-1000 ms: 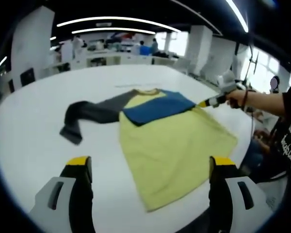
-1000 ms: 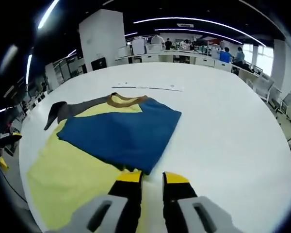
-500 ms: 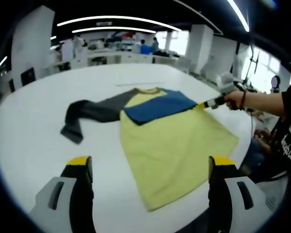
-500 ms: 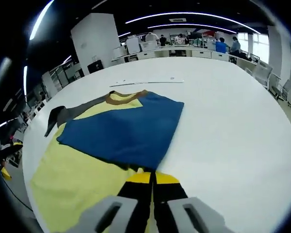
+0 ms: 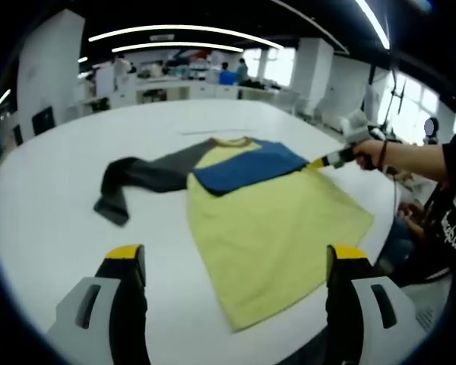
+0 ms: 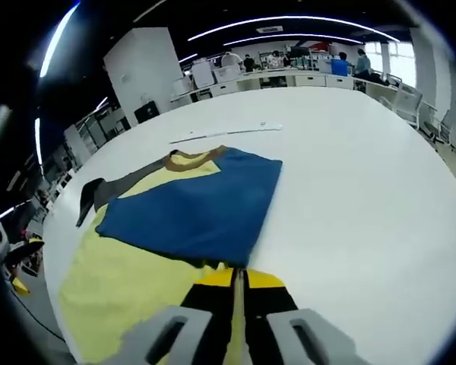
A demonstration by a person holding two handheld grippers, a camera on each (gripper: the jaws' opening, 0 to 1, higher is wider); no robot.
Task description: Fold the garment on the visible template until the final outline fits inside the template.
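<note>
A yellow T-shirt [image 5: 273,228] with a brown collar lies flat on the white table [image 5: 53,198]. Its blue sleeve [image 5: 247,167] is folded across the chest, and its dark grey sleeve [image 5: 133,182] stretches out to the left. My left gripper [image 5: 235,262] stands open near the table's front edge, short of the shirt's hem. In the right gripper view my right gripper [image 6: 239,275] is shut on the near corner of the blue sleeve [image 6: 194,213], over the yellow body [image 6: 129,281]. The right gripper [image 5: 334,158] also shows in the left gripper view at the shirt's right edge, held by a hand.
A thin pale strip [image 6: 224,131] lies on the table beyond the collar. Desks, monitors and several people stand far behind. The person's arm and dark shirt [image 5: 448,205] are at the table's right side. White tabletop [image 6: 365,182] spreads right of the garment.
My right gripper's jaws went from apart to shut on the blue sleeve's corner, then lifted it a little. The left gripper has stayed in place.
</note>
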